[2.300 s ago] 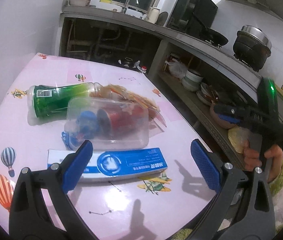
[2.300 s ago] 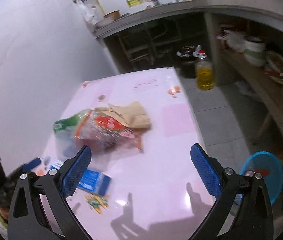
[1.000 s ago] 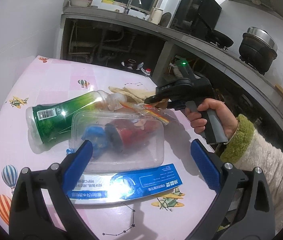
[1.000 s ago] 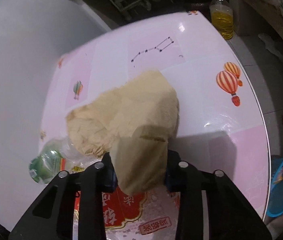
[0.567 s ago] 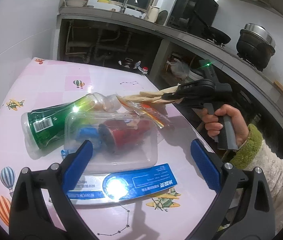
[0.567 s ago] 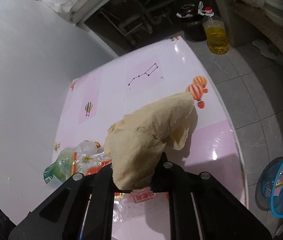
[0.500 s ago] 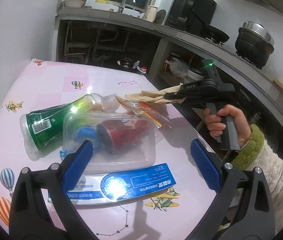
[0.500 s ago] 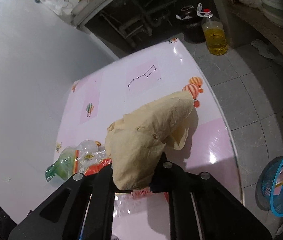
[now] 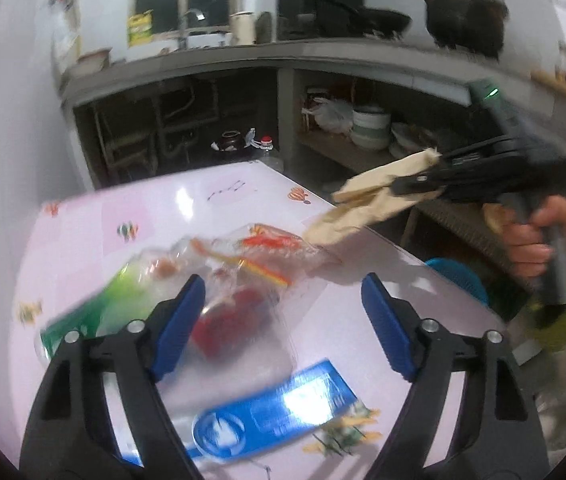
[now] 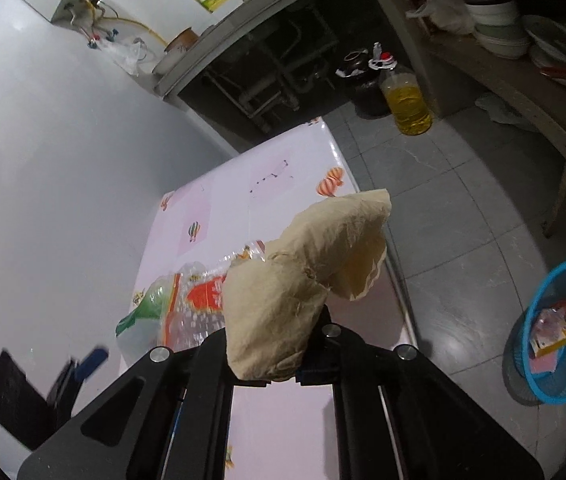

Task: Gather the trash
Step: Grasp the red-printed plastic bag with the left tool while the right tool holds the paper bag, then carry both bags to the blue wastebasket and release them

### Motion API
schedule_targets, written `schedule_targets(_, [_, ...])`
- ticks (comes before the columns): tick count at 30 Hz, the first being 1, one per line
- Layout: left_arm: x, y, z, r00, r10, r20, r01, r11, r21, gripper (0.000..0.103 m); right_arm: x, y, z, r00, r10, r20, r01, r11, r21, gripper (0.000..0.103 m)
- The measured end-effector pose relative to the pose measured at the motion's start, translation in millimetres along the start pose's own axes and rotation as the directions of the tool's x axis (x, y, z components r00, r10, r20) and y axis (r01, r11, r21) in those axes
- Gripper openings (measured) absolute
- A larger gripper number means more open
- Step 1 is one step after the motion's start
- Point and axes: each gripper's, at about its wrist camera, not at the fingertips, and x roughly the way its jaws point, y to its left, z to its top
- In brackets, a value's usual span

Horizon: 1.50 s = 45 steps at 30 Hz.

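Note:
My right gripper [image 10: 273,344] is shut on a crumpled tan paper [image 10: 307,276] and holds it in the air over the table's right edge; it also shows in the left wrist view [image 9: 379,196]. My left gripper [image 9: 283,328] is open and empty, above a clear plastic box [image 9: 239,320] with red contents. Beside it lie a green bottle [image 9: 95,316], a clear printed wrapper [image 9: 267,252] and a blue and white box [image 9: 271,416]. A blue trash basket [image 10: 555,332] stands on the floor to the right, with scraps inside.
The pink table [image 10: 267,184] stands against a white wall. An oil bottle [image 10: 405,104] and a dark jar [image 10: 359,80] stand on the tiled floor beyond it. A counter with shelves of bowls [image 10: 499,28] runs along the right.
My right gripper has lifted the tan paper off the pile and carried it right, toward the table's edge. My left gripper has swung right over the plastic box.

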Motion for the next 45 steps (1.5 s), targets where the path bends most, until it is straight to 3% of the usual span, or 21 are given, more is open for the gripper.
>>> schedule_targets(3, [19.7, -21.6, 8.8, 0.999, 0.036, -0.026, -0.032, 0.989, 0.141, 0.074, -15.7, -9.9, -15.8, 1.0, -0.012, -0.003, 0.012, 1.0, 0.017, 0.007])
schedule_targets(5, [38.1, -40.5, 9.8, 0.994, 0.102, -0.041, -0.088, 0.958, 0.273, 0.074, -24.7, -18.2, -27.5, 1.0, -0.02, -0.013, 0.021, 0.999, 0.036, 0.007])
schedule_targets(9, [68.3, -68.2, 2.7, 0.973, 0.225, -0.042, -0.176, 0.855, 0.489, 0.073, -33.6, -30.1, -45.7, 0.999, -0.032, -0.036, 0.035, 0.997, 0.065, 0.007])
schedule_targets(13, [96.2, -83.9, -10.2, 0.936, 0.351, -0.03, -0.243, 0.705, 0.666, 0.065, -37.4, -40.0, -61.8, 0.998, -0.033, -0.056, 0.038, 0.994, 0.098, 0.007])
schedule_targets(15, [104.0, -87.1, -14.8, 0.92, 0.392, -0.018, -0.262, 0.648, 0.715, 0.06, -38.7, -45.5, -68.1, 0.998, -0.028, -0.062, 0.035, 0.993, 0.112, 0.007])
schedule_targets(19, [110.5, -89.0, -17.2, 0.901, 0.433, -0.021, -0.272, 0.602, 0.75, 0.047, -36.5, -51.3, -73.9, 0.997, -0.024, -0.069, 0.033, 0.991, 0.133, 0.007])
schedule_targets(26, [109.0, -89.0, -12.8, 0.892, 0.453, -0.015, -0.288, 0.593, 0.752, 0.017, -32.7, -46.9, -72.7, 0.998, -0.012, -0.067, 0.02, 0.993, 0.119, 0.007])
schedule_targets(36, [82.7, -76.3, 14.1, 0.891, 0.451, 0.053, -0.363, 0.638, 0.679, 0.0, -38.7, -53.5, -73.4, 0.999, 0.01, -0.046, -0.004, 0.993, 0.122, 0.007])
schedule_targets(39, [71.9, -67.0, 27.8, 0.889, 0.451, 0.073, -0.391, 0.668, 0.634, 0.0, -43.2, -54.8, -73.7, 0.999, 0.012, -0.033, -0.008, 0.992, 0.122, 0.007])
schedule_targets(42, [54.6, -56.6, 43.7, 0.894, 0.441, 0.085, -0.408, 0.72, 0.562, 0.0, -48.6, -55.5, -73.5, 1.0, 0.014, -0.017, -0.012, 0.993, 0.121, 0.007])
schedule_targets(45, [37.2, -48.4, 61.9, 0.909, 0.406, 0.09, -0.398, 0.786, 0.473, 0.0, -54.4, -57.0, -74.6, 1.0, 0.011, -0.001, -0.011, 0.992, 0.123, 0.007])
